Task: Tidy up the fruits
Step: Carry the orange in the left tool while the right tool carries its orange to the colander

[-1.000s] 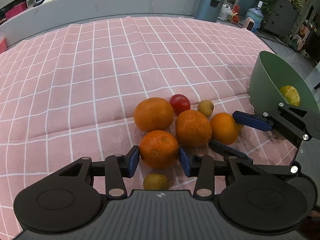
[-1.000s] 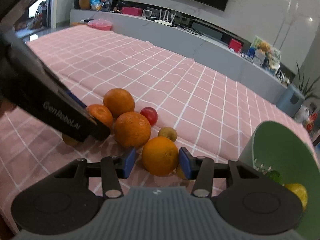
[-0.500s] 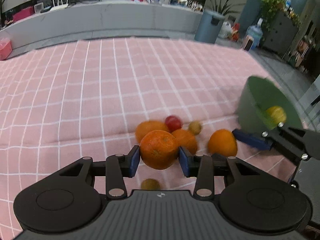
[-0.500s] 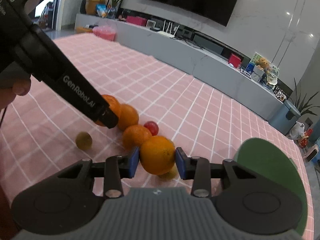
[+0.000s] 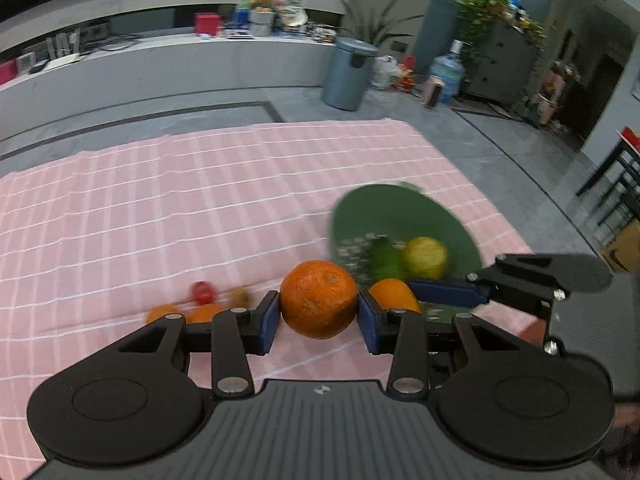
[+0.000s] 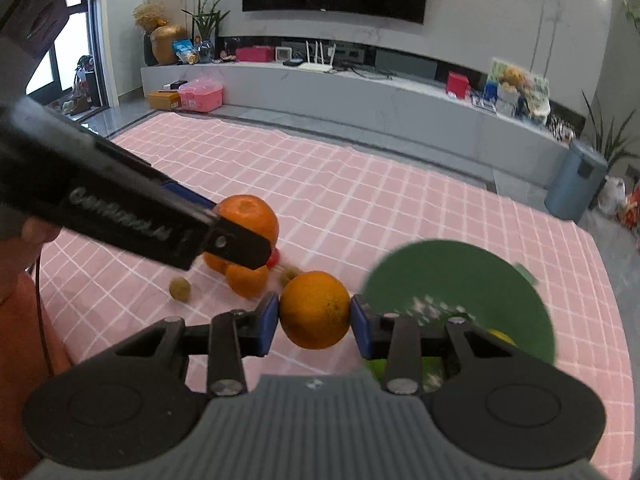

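Both tongs have lifted oranges (image 5: 318, 299) off the cloth.

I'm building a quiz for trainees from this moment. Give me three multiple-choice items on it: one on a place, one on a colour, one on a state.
1. Where is the lemon?
A. in the bowl
B. on the cloth by the tomato
C. in the left gripper

2. What colour is the bowl?
A. pink
B. green
C. white

3. What is the state of the right gripper?
A. open and empty
B. shut on an orange
C. shut on a lemon

Answers:
1 A, the yellow lemon lies inside the bowl beside a green fruit.
2 B, its wall shows green in both views.
3 B, both blue pads press on the orange, which is lifted off the cloth.
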The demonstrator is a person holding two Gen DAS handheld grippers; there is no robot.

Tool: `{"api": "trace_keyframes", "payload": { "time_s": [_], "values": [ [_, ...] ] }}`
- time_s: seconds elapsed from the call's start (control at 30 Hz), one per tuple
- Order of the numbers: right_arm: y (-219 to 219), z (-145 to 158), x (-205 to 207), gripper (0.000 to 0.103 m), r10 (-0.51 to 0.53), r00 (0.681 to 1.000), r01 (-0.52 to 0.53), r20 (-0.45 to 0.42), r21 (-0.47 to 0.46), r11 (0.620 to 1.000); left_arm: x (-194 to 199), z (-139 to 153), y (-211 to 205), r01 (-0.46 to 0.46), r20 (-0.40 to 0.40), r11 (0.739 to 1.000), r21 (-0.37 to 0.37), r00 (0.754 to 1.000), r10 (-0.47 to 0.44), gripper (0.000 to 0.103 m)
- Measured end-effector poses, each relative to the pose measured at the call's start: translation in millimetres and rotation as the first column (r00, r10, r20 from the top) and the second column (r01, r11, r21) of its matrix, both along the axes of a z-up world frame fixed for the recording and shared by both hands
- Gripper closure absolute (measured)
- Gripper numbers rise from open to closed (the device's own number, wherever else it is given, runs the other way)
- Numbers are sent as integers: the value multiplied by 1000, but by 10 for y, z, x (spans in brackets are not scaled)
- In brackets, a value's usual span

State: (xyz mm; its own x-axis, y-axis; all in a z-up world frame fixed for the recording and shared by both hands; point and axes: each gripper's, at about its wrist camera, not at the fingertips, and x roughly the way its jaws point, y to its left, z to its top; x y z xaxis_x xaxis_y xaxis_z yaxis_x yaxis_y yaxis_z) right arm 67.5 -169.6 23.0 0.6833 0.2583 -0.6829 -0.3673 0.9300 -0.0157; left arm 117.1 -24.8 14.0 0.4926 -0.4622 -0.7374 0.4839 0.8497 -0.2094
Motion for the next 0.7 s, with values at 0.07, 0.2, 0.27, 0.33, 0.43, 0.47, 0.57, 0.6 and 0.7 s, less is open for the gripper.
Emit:
{"api": "trace_keyframes", "payload": {
  "time_s": [0.07, 0.2, 0.27, 0.33, 0.43, 0.47, 0.57, 0.6, 0.7],
  "values": [
    [-199, 65, -17, 68, -2, 1000, 2, -27, -2, 1000, -20, 21, -124, 25, -6, 1000, -17, 1000, -25, 56],
    [-607, 125, 9, 67, -30, 996, 30, -84, -5, 1000, 43, 8, -399, 61, -40, 997, -50, 997, -63, 56],
    [-805, 124, 71, 68, -51, 992, 50, -114, -11, 999, 92, -27, -516, 74, -61, 996, -59, 995, -78, 56],
    [-963, 113, 141, 68, -63, 987, 62, -145, -15, 998, 163, -89, -660, 87, -86, 995, -57, 992, -91, 56],
    [-1148, 60, 233, 67, -64, 980, 64, -189, -6, 998, 245, -190, -847, 100, -120, 994, -47, 987, -105, 56],
    [-1185, 26, 269, 67, -58, 977, 58, -208, -6, 998, 273, -226, -906, 102, -134, 994, -43, 985, -107, 56],
    [-1216, -69, 375, 67, -45, 967, 44, -252, -10, 999, 373, -350, -1033, 114, -180, 992, -55, 976, -122, 57],
    [-1221, -110, 414, 67, -39, 963, 37, -268, -13, 999, 398, -390, -1066, 123, -200, 990, -65, 971, -133, 57],
    [-1223, -207, 522, 67, -13, 953, 2, -301, -37, 999, 418, -485, -1150, 139, -231, 989, -53, 962, -147, 57]
  ]
}}
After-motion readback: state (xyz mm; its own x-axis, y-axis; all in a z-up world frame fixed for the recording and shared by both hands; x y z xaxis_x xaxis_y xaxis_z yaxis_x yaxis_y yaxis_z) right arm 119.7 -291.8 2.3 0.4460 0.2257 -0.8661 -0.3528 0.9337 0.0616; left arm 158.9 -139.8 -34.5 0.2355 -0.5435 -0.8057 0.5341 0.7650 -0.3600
